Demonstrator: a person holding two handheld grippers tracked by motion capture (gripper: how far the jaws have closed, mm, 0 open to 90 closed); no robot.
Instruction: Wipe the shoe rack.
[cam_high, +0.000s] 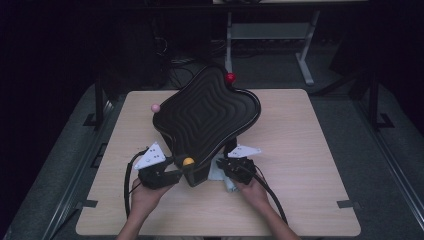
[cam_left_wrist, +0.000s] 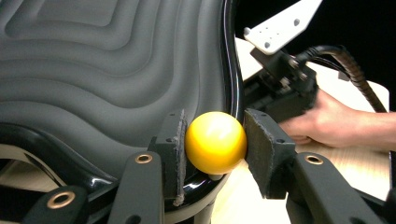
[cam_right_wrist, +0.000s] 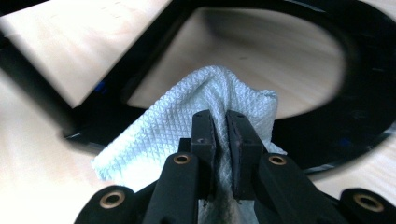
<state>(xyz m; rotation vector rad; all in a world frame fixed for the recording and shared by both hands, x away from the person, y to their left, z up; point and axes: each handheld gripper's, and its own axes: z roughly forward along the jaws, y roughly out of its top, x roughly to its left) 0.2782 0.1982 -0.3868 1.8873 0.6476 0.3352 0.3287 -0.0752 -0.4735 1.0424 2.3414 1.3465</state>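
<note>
Nearest the person, the left gripper (cam_left_wrist: 215, 142) pinches a yellow ball (cam_left_wrist: 215, 142) between its pads, at the near rim of a black ridged tray (cam_high: 207, 112). The ball sits on a stub at the tray's edge, so this grip probably works as a handle, holding the tray tilted up and steady.

Beside it, the right gripper (cam_right_wrist: 220, 140) has its jaws pressed together on a white cloth (cam_right_wrist: 187, 133), which bunches up between the pads and spills to either side. In the high view the cloth (cam_high: 220, 172) lies on the table (cam_high: 300, 150) under the tray's raised near edge. The right gripper view looks past the cloth at the black frame (cam_right_wrist: 322, 135) beneath the tray, which suggests the cloth is meant for wiping there while the other hand keeps the tray lifted out of the way.

Farther off, a pink ball (cam_high: 155, 107) sticks out at the tray's left rim and a red ball (cam_high: 230, 77) at its far, raised corner. Both are untouched.
</note>
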